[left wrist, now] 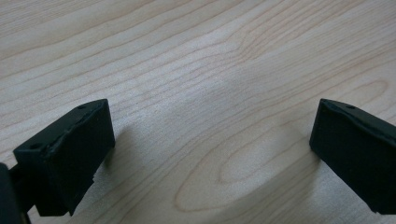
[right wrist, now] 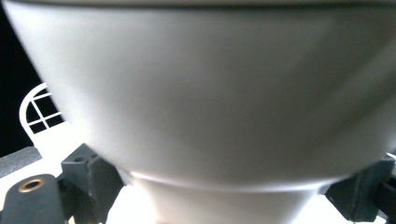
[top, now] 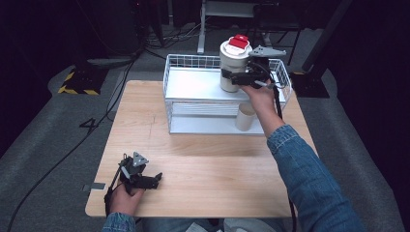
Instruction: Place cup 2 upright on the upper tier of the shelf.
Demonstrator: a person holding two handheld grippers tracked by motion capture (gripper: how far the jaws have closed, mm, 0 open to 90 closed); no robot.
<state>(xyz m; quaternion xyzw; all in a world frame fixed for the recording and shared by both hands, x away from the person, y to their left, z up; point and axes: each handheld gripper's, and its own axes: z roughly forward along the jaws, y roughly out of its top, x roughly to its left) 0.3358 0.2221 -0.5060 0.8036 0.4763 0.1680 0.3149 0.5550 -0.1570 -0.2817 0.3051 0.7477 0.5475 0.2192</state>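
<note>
The tall white cup (top: 234,65) is held upright over the white rack (top: 193,84), pinched by the right gripper (top: 235,77).

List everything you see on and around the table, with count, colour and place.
Container: one, cream with red lid, on rack's top shelf, held.
Wire rack: one, white, far side of table.
Cup: one, beige, rack's lower shelf.
Table: one, light wood, centre.
Cables: black, on grey floor at left.
Right claw: black, jaws around container.
Left claw: black, open, resting on table near front left.
Sleeve: blue denim, right arm.
</note>
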